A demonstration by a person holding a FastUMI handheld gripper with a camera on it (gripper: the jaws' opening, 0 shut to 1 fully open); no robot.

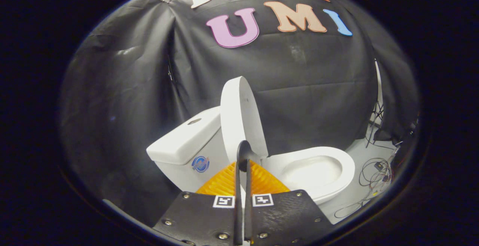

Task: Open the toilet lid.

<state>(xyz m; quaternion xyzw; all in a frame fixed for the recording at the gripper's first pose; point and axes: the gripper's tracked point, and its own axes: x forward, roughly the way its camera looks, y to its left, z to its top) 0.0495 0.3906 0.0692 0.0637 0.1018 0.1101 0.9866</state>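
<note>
The gripper is sitting with its two fingers drawn almost together, only a thin slit showing between them, and nothing is being held in that slit. The fingertips are lying in front of the lower edge of the toilet lid; whether they are touching it cannot be told. Just behind the tips, ribbed pads are fanning out to either side, and nearer still two flat plates with small square markers are lying side by side. The lid is standing raised, close to upright and tilted slightly back toward the tank, which is sitting to its left with a round button on its top and a round sticker on its near face. To the right of the lid the seat is lying down around the open bowl, well exposed. Farther right, loose cables are trailing over the pale floor, with thin stand legs rising beyond them. A dark cloth wall is hanging behind the toilet across the far side.
</note>
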